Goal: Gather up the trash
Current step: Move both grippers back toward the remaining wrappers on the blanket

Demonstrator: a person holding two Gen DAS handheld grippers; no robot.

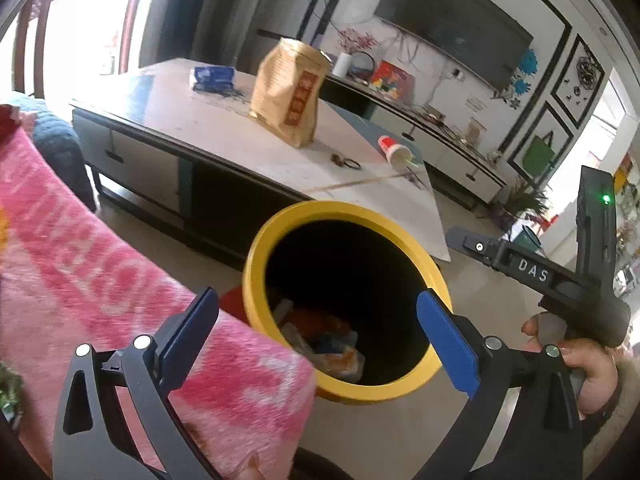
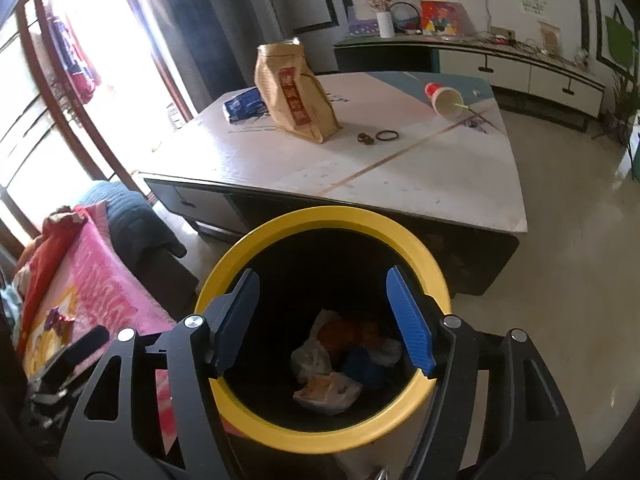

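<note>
A yellow-rimmed black trash bin [image 1: 280,216] [image 2: 256,240] stands on the floor by the coffee table, with several wrappers [image 2: 336,360] [image 1: 324,340] lying in it. My left gripper [image 1: 320,328] is open and empty, close over the bin's near side. My right gripper [image 2: 324,320] is open and empty, directly above the bin mouth; its body shows in the left wrist view [image 1: 560,276]. On the table stand a tan paper bag [image 1: 288,92] [image 2: 294,92], a tipped paper cup with a straw [image 1: 396,152] [image 2: 444,98] and a blue packet [image 1: 212,78] [image 2: 244,106].
The white coffee table [image 2: 420,176] [image 1: 200,120] also holds a black ring and a small brown item [image 2: 378,136]. A sofa with a pink blanket [image 1: 80,248] [image 2: 100,280] is at left. A TV cabinet [image 2: 520,64] lines the far wall.
</note>
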